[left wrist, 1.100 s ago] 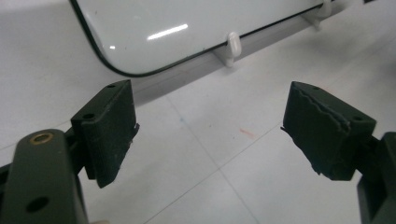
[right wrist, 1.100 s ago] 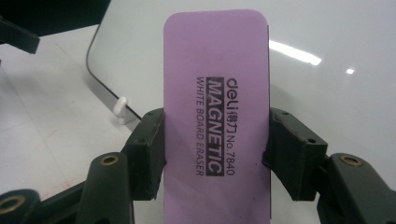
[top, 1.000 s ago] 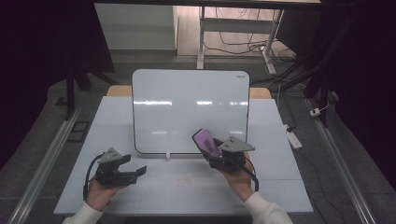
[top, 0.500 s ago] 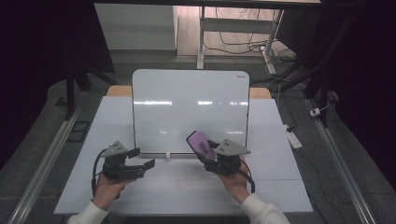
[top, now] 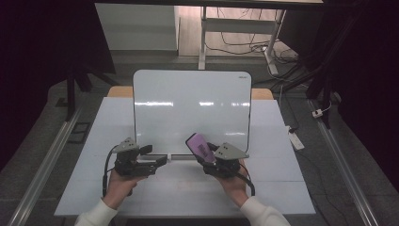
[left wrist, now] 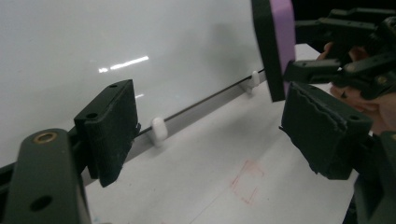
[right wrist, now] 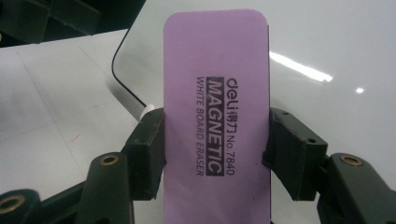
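Observation:
A purple magnetic whiteboard eraser (top: 199, 146) with a black felt side is held upright in my right gripper (top: 210, 159), whose jaws are shut on its two long edges. In the right gripper view the eraser (right wrist: 217, 93) shows its printed label between the two jaws of that gripper (right wrist: 217, 154). A white whiteboard (top: 188, 106) lies on the table just beyond both grippers. My left gripper (top: 157, 161) is open and empty near the board's lower edge, pointing right toward the eraser. From the left gripper view, the eraser (left wrist: 279, 42) is edge-on past the open left gripper (left wrist: 215, 135).
The white table (top: 282, 188) has free room in front of and beside the board. Small white clips (left wrist: 159, 129) sit on the board's lower rail. A faint red square mark (left wrist: 245, 183) is on the tabletop. A power strip (top: 294, 139) lies on the floor to the right.
My left gripper has moved right and lifted a little, closer to the board's lower edge and the eraser. The right gripper with the eraser has barely shifted.

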A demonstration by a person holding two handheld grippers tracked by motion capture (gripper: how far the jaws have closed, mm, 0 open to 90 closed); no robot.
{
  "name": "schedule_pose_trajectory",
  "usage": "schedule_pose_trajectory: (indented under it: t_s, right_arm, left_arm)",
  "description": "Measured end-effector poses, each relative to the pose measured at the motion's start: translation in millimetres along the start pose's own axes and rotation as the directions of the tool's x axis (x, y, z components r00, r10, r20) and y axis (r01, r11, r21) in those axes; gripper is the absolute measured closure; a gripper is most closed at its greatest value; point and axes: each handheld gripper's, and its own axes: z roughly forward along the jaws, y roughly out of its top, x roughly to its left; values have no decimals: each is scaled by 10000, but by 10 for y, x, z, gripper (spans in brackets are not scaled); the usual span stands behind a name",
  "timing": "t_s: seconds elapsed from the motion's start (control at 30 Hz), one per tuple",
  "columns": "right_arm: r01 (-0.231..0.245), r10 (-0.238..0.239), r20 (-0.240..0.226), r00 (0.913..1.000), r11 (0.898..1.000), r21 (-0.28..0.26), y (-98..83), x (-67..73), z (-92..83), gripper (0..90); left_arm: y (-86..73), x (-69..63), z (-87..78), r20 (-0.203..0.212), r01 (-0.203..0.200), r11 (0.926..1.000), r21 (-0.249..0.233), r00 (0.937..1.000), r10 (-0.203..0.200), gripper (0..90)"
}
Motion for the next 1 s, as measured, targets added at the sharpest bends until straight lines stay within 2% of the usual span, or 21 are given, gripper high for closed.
schedule_pose_trajectory:
  t_s: [0.17,0.57,0.7,0.93,1.0]
  right_arm:
    - [200,-200,-31,9998,9998,1,-14,68,56,409]
    - [251,-251,-1,9997,9993,-273,-32,181,127,409]
    - [289,-288,26,9996,9985,-474,-32,229,128,408]
    - [593,-579,227,9981,9960,-673,-42,287,136,408]
    - [609,-592,258,9979,9954,-740,-42,290,132,408]
  left_arm:
    - [69,-42,109,378,118,9999,-59,9992,-116,198]
    - [199,-226,420,965,-242,9997,107,9951,231,240]
    - [235,-254,481,1137,-292,9995,69,9931,282,314]
    - [252,-241,508,1035,-54,10000,-18,9946,56,484]
    - [258,-221,497,1058,91,9999,-85,9944,-81,557]
